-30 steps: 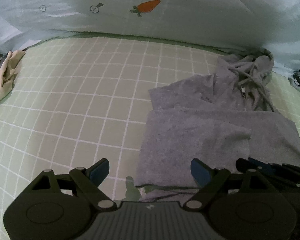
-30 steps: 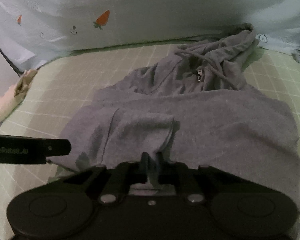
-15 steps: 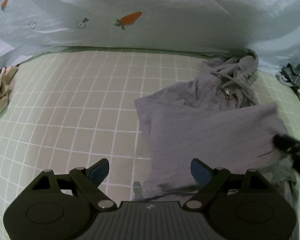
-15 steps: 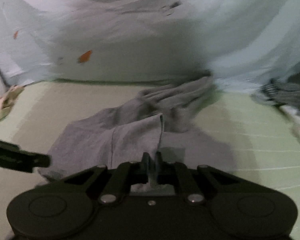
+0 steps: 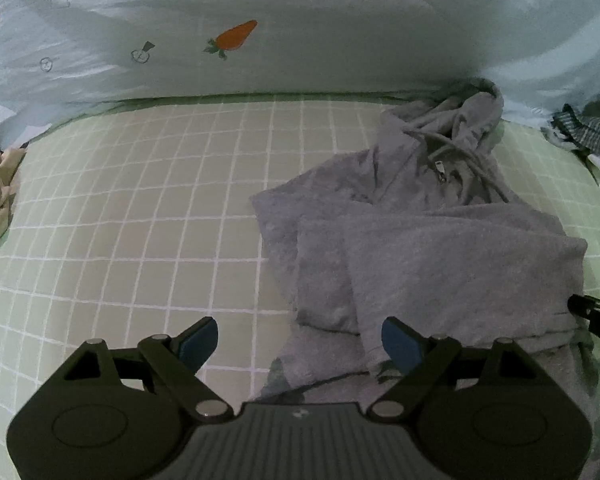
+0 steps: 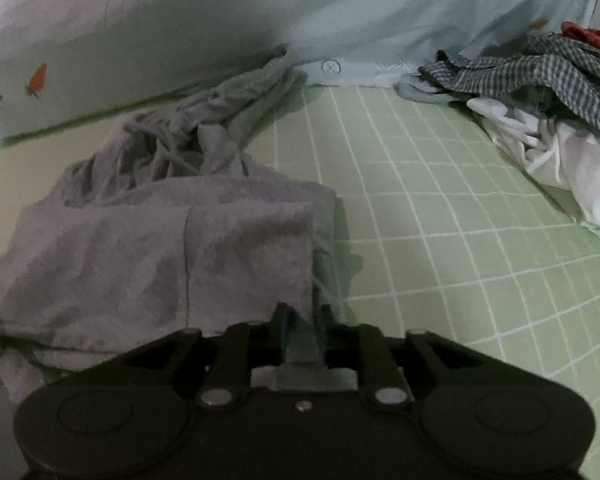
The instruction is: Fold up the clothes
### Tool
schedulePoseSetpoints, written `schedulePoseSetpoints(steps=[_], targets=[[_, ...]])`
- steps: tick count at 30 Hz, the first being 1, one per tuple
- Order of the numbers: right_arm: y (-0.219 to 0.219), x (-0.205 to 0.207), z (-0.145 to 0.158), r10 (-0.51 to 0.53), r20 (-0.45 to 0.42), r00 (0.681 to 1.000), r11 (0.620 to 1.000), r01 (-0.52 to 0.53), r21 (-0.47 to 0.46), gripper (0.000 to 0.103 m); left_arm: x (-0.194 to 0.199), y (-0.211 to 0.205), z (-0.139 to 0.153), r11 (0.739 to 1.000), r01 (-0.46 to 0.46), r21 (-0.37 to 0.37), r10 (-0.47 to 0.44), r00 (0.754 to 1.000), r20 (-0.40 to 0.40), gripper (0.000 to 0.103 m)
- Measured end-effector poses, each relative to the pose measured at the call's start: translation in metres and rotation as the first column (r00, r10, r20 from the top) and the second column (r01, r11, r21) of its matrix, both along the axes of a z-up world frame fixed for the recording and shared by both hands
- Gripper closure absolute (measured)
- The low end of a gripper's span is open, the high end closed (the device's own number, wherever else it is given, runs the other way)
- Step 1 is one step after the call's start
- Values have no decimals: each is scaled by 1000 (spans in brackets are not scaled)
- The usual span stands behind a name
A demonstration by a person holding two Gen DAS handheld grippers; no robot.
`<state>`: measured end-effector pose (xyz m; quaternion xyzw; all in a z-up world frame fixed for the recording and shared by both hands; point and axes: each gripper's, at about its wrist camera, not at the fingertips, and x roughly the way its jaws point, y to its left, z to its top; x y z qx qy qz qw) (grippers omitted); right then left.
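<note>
Two views: left hand-held gripper (image 5: 300,344) wide apart; right (image 6: 303,320) opening off hoodie (image 6: 160,240); laundry pile (image 6: 540,92) right-cam only.

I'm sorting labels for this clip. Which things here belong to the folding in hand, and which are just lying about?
In the job:
grey hoodie
left gripper, open
right gripper, opening beside the hoodie's edge

Lying about:
clothes pile
carrot-print quilt
beige cloth

Each gripper has a matte black body with two round caps, angled black link arms and silver pivot screws. The left gripper (image 5: 300,342) carries blue pads on its fingertips (image 5: 400,344) and a ribbed grey centre plate; the right gripper (image 6: 302,320) has dark narrow fingers.
</note>
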<state>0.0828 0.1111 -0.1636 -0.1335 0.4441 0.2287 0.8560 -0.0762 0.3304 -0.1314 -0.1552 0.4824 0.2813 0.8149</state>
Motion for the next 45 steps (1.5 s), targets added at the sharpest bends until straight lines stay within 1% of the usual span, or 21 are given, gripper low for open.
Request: schedulePoseSetpoints(steps=[1,2,3,4,5,7,9,13,18,20,23,25,27,31,33,34,36,39,41,43,45], targets=[[0,0,0,-9,7,1000,1000,9,-18,67,0,1,-1,1000,-1,-3,1,1000,-2,13],[0,1,0,-18,16,1000,999,19,-38,52,0,2,-1,1000,-2,-7,2,1000,0,13],[1,2,1,-28,29,999,998,30,-62,43,1,4,-1,1000,-2,-11,2,1000,4,13],[2,3,1,-37,44,998,996,40,-84,26,2,6,-1,1000,-3,-15,3,1000,8,13],[2,6,3,-38,62,997,995,43,-94,14,3,8,-2,1000,-4,-19,4,1000,11,13],[3,13,7,-35,89,995,995,43,-93,0,10,13,-1,1000,-1,-27,1,1000,21,13],[6,23,12,-29,109,994,996,37,-76,0,24,20,1,1000,5,-18,-4,999,33,13],[23,56,20,-41,101,994,999,43,-20,0,62,41,9,1000,3,14,-4,998,66,12],[68,107,23,-66,99,993,997,61,52,0,127,78,8,1000,-12,28,8,993,121,9],[87,129,21,-76,85,993,994,69,83,0,157,92,1,1000,-10,13,8,991,131,9],[109,161,14,-100,54,994,986,92,137,0,200,109,-14,997,19,-72,-7,986,167,9],[119,179,8,-108,31,994,983,102,156,0,226,112,-27,995,45,-85,-33,990,138,9],[131,194,0,-110,13,994,981,107,162,0,247,108,-40,993,93,-66,-86,991,103,9],[140,205,-18,-79,-26,997,993,81,91,0,274,96,-60,979,200,-51,-198,979,39,9],[138,207,-24,-69,-44,997,995,72,72,0,282,88,-67,974,224,16,-224,974,-21,9],[137,208,-26,-65,-50,997,996,68,61,0,285,83,-71,970,235,56,-232,971,-54,5],[131,206,-24,-67,-33,997,997,68,22,0,286,79,-72,966,229,123,-218,971,-94,5],[122,197,-18,-55,67,996,991,63,-115,0,278,81,-70,962,168,215,-139,980,-144,5],[114,191,-14,-47,145,988,979,74,-189,0,268,88,-69,965,115,237,-78,984,-160,5],[102,187,-10,-67,180,981,973,104,-205,0,256,94,-68,958,70,277,-20,983,-182,5],[88,184,-3,-97,182,979,978,128,-166,0,243,98,-65,948,32,317,32,980,-196,5]])
